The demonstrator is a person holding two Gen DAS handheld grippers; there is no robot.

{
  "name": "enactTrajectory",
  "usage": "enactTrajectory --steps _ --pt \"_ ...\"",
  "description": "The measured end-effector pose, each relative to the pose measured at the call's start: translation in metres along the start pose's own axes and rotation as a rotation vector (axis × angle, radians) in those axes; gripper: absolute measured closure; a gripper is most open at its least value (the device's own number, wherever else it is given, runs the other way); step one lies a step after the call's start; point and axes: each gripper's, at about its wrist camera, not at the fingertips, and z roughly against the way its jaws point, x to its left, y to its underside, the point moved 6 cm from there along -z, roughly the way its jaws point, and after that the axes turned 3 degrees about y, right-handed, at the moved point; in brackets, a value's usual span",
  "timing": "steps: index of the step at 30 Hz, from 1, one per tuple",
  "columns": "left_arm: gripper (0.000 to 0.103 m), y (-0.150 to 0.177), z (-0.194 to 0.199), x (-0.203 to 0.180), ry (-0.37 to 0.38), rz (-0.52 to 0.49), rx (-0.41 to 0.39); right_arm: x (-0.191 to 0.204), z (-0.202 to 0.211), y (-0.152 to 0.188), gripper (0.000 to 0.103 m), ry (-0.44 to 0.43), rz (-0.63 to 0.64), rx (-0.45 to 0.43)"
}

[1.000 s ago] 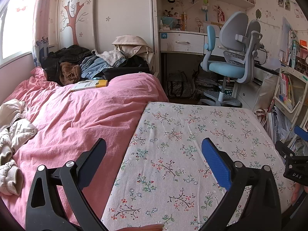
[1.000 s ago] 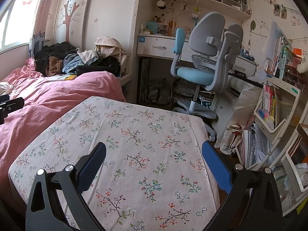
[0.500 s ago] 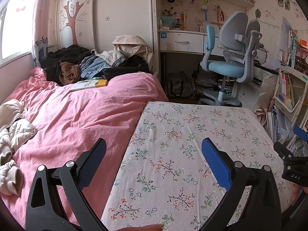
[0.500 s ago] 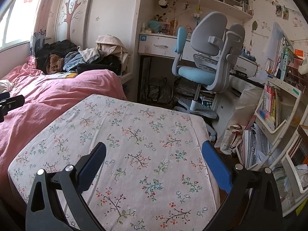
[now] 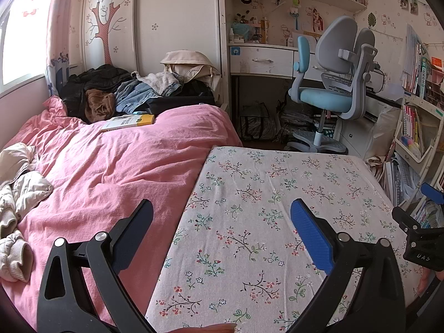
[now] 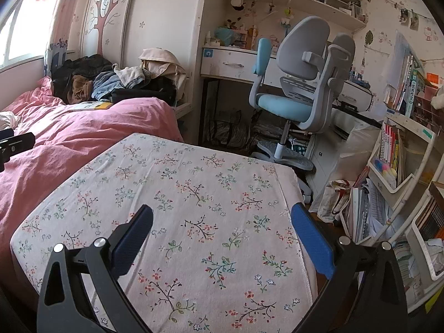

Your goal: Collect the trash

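No trash shows anywhere yet: the floral tabletop (image 5: 277,208) lies bare, so the thing to collect is out of view in both cameras. Over that cloth the left gripper (image 5: 222,227) hangs with its fingers (image 5: 310,238) spread wide and empty. The right gripper (image 6: 222,230) does the same, fingers (image 6: 312,241) wide, nothing between them, likely held ready while the person looks for a target. At ten o'clock from the tabletop spreads the pink bed (image 5: 111,172), a yellow book (image 5: 127,122) on it. At one o'clock stands the blue chair (image 6: 291,97); at three o'clock, crowded shelves (image 6: 396,161).
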Motion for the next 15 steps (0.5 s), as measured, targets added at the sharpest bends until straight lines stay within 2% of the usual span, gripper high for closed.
enactTrajectory --steps 15 --pt "0.007 0.0000 0.0000 0.0001 0.000 0.000 0.000 0.0008 -0.0006 0.0002 0.008 0.000 0.003 0.001"
